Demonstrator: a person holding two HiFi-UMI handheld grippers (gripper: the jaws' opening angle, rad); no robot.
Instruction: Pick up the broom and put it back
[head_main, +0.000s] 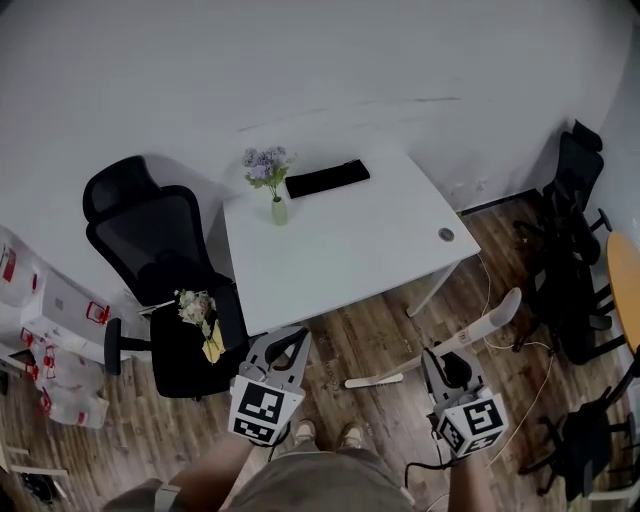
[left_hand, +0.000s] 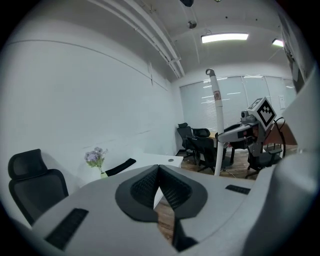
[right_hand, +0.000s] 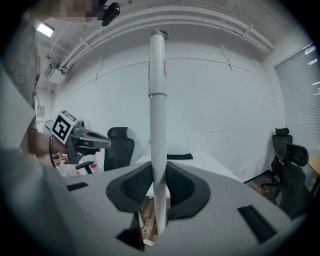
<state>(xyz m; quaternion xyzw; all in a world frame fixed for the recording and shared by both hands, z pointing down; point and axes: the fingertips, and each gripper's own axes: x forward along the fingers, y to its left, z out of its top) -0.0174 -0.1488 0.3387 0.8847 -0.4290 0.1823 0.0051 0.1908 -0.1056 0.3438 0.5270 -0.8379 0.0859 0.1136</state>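
Note:
The broom's white handle (right_hand: 157, 120) stands upright between the pads of my right gripper (right_hand: 158, 172), which is shut on it. In the head view the handle (head_main: 480, 328) slants from the upper right down to the lower left over the wood floor, passing through the right gripper (head_main: 442, 362). The broom's head is not in view. My left gripper (left_hand: 159, 172) is shut with nothing in it, its tips touching. It hangs at the lower left of the head view (head_main: 288, 350). From the left gripper view the broom handle (left_hand: 218, 130) rises beside the right gripper (left_hand: 252, 127).
A white table (head_main: 350, 245) stands ahead with a flower vase (head_main: 268, 178) and a flat black item (head_main: 328, 178) on it. A black office chair (head_main: 160, 250) with a bouquet (head_main: 198, 310) sits left of it. More black chairs (head_main: 572, 240) and floor cables (head_main: 535, 385) are at the right.

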